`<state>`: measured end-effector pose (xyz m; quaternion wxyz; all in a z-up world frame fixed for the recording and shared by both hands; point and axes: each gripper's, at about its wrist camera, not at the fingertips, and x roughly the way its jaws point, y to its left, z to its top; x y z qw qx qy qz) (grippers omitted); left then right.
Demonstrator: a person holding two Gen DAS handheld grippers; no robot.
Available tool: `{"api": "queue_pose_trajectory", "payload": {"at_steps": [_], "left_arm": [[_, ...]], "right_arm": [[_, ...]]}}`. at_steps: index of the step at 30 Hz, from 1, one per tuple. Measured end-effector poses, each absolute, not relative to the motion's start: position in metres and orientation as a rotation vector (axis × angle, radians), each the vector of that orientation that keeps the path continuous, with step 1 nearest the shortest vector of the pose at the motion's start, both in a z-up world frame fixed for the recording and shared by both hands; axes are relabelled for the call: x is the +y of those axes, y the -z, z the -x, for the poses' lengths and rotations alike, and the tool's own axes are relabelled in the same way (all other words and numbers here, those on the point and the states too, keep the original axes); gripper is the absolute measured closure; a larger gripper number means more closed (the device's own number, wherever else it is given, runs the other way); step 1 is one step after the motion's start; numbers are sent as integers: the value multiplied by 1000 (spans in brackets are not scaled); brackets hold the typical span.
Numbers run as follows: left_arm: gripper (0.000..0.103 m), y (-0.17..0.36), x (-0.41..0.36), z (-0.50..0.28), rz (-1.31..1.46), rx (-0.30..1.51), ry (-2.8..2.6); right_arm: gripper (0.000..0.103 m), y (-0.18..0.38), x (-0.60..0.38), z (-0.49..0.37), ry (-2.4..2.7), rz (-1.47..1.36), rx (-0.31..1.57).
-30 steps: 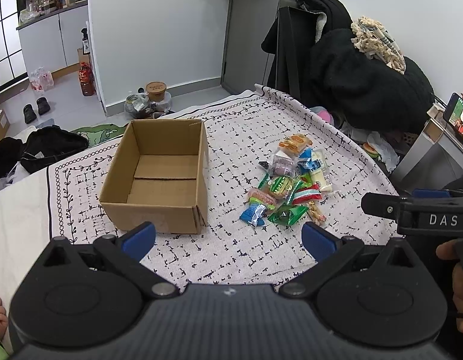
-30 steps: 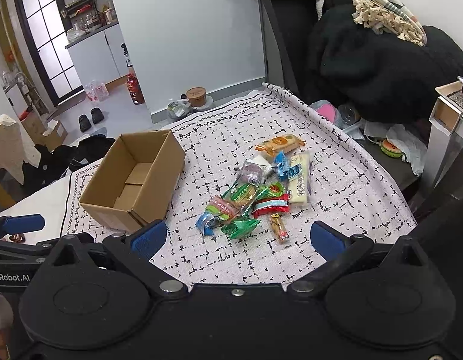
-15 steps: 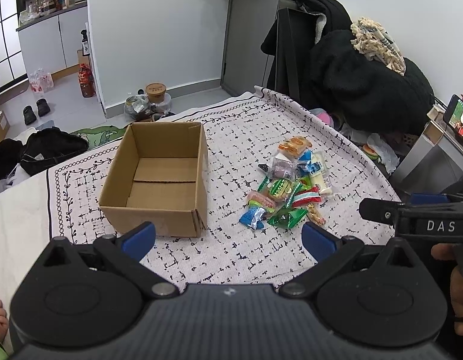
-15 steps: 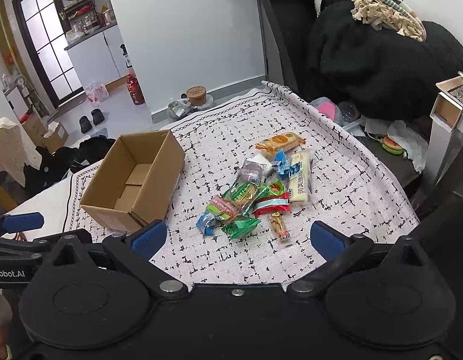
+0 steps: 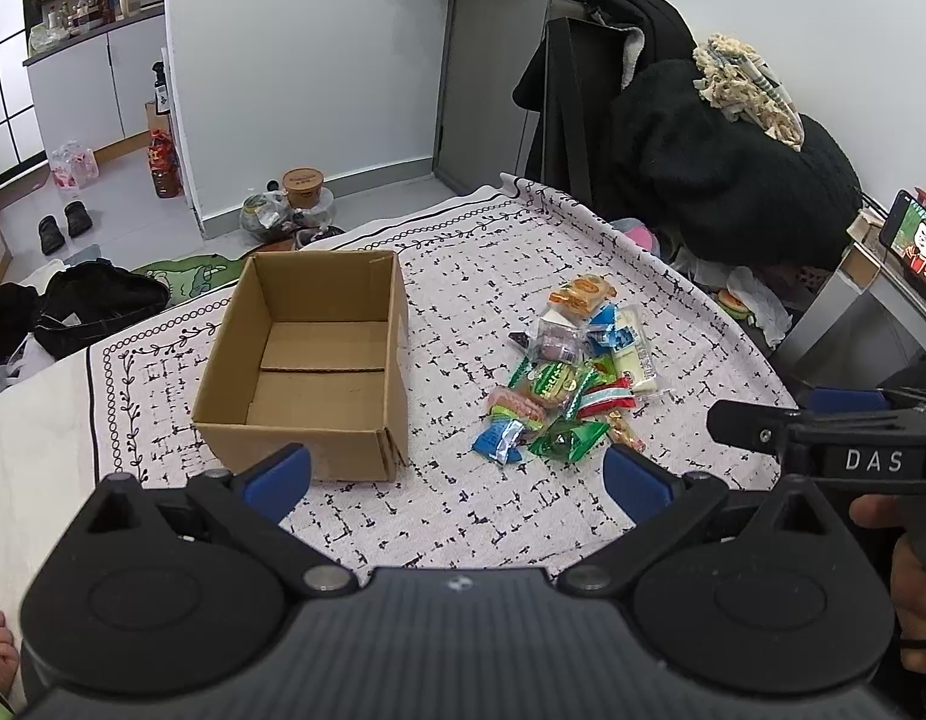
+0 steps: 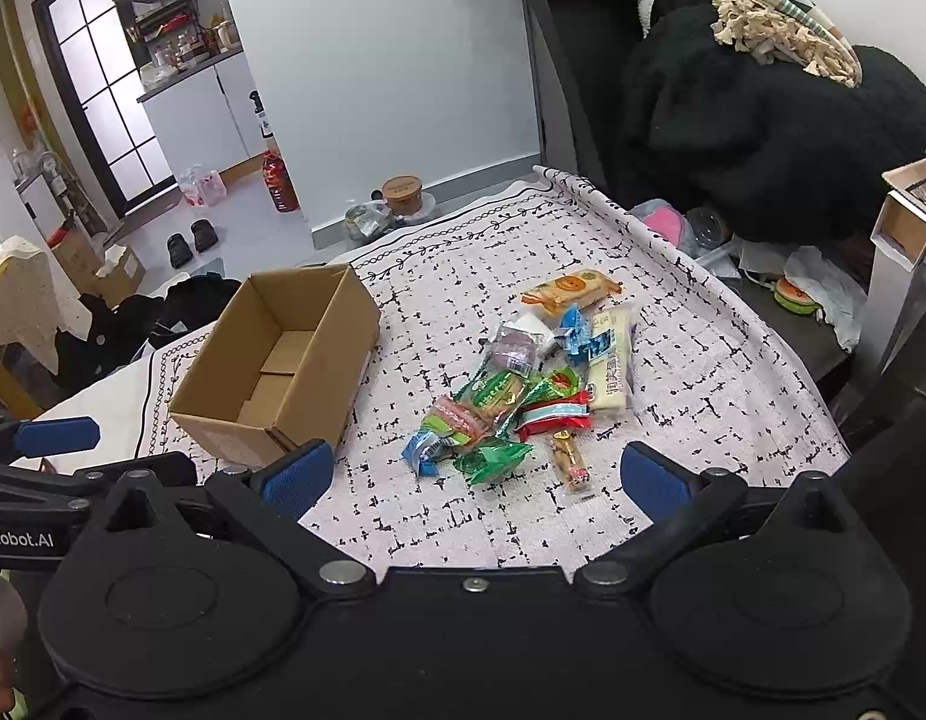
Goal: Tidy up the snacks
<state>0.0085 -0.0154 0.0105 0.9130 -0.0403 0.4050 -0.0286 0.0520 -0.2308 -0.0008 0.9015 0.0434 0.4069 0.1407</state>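
Nearest, the left gripper [image 5: 456, 483] and right gripper [image 6: 472, 480] both hang above the near edge of the patterned cloth [image 6: 703, 372], jaws spread wide, holding nothing. Just beyond lies the snack pile [image 6: 511, 390], loose packets touching and overlapping on the cloth. Left of the pile, a short way apart, stands the open box [image 5: 318, 360], with nothing inside.

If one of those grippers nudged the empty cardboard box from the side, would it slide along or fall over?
The cardboard box would probably slide, not tip: it sits low and wide with its flat bottom on the tablecloth. It looks empty, so it is likely light and easily shoved. The thin open walls may flex if pinched.
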Motion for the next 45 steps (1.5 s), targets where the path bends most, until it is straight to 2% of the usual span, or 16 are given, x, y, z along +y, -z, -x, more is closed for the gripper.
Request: {"api": "queue_pose_trajectory", "payload": {"at_steps": [23,33,40,45], "left_arm": [[0,23,-32,-59,131,863,150],[2,48,-37,-85,190,868,187],[20,71,-42,-110,224,909,211],[31,90,-45,-127,236,950,210]], "right_arm": [[1,29,-260,-96,-184,-231,907],[20,54,-261,-123,-150,-277,986],[35,71,-262,-141,-127,-313,1033],[40,86,-260,-148,-119,-337,1079]]}}
